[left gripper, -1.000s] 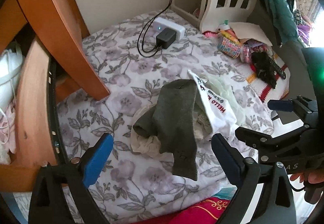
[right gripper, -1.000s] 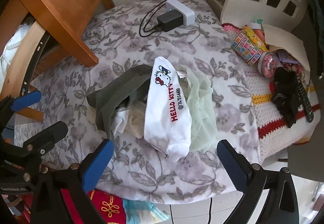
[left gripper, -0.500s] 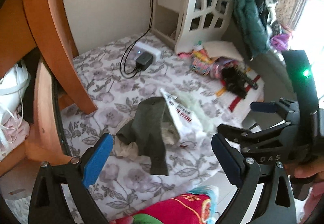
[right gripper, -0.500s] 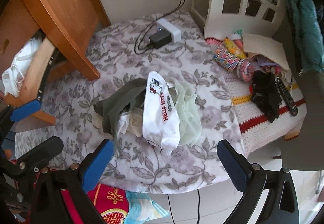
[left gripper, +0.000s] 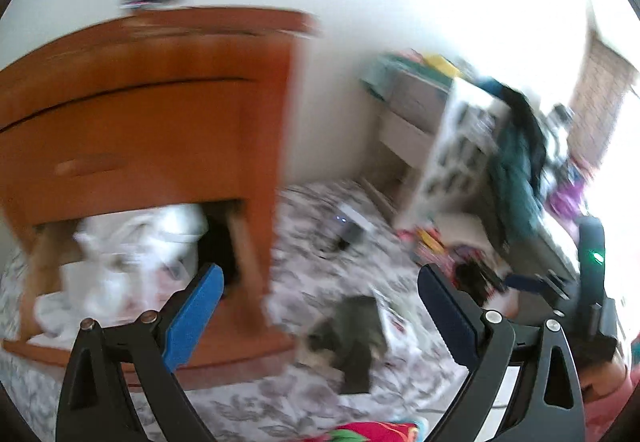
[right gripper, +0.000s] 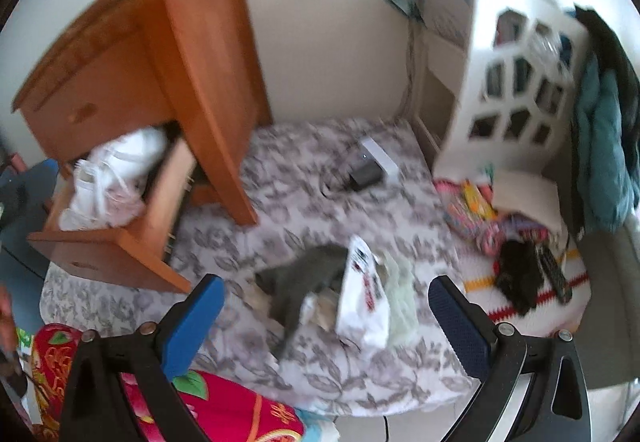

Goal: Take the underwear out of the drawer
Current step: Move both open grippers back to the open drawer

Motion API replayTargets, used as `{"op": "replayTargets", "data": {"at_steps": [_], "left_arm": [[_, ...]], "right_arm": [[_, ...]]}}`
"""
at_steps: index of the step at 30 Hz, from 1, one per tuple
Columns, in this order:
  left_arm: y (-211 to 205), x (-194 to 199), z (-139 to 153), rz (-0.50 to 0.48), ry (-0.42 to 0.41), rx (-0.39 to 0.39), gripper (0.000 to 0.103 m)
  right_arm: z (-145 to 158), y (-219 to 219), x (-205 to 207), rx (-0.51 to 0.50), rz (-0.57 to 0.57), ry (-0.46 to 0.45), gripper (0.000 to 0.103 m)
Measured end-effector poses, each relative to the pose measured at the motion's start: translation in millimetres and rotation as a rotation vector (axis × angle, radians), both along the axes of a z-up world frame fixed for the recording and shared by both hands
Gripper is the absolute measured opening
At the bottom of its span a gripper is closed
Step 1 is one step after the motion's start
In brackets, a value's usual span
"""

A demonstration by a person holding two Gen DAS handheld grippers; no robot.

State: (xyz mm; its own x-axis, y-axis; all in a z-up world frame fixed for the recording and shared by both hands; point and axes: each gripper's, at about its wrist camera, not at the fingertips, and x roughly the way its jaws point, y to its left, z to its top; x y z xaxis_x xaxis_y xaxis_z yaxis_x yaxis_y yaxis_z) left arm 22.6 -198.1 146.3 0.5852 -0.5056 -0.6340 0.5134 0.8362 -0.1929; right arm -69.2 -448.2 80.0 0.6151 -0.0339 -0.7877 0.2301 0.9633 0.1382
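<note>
A pile of underwear lies on the floral bedspread (right gripper: 280, 178): a grey piece (right gripper: 304, 278), a white printed piece (right gripper: 366, 306) and a pale green one (right gripper: 404, 294). In the blurred left wrist view the same pile (left gripper: 348, 334) sits low and centre. The wooden nightstand (right gripper: 160, 54) has its lower drawer (right gripper: 116, 250) pulled out, with white clothes (right gripper: 116, 178) heaped inside. My right gripper (right gripper: 326, 290) is open and held well back from the pile, holding nothing. My left gripper (left gripper: 318, 282) is open too, in front of the drawer (left gripper: 224, 354) and the pile.
A white power strip with a black charger (right gripper: 370, 166) lies on the bedspread near the wall. A white lattice shelf (right gripper: 516, 82) and a teal jacket (right gripper: 600, 146) stand at the right. Toys, a black cloth (right gripper: 520, 274) and a remote lie on a striped blanket. A red cushion (right gripper: 240, 402) is nearest.
Both grippers have drawn up and back from the underwear pile, so it looks smaller. The nightstand and its open drawer have come fully into view. The left view has swung left and blurred.
</note>
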Motion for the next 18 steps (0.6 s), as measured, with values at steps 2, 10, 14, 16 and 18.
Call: {"op": "replayTargets", "data": {"at_steps": [2,10,14,16,18], "left_arm": [[39,12,3,0.113,-0.011,-0.018,0.098],[161,36,-9,0.419,0.011,-0.009,0.098],[198,43,-21,0.500,0.040,-0.003,0.098],[216,44,-26,0.535,0.054,0.002,0.098],[234,45,-33,0.562,0.070,-0.006,0.098]], "right_arm": [[11,12,3,-0.001,0.021,-0.026,0.103],[25,67,34,0.014,0.123,-0.046,0.103],[29,98,57,0.025,0.171,-0.051,0.103],[31,115,68,0.026,0.200,-0.052,0.103],[31,132,77,0.024,0.231,-0.049,0.103]]}}
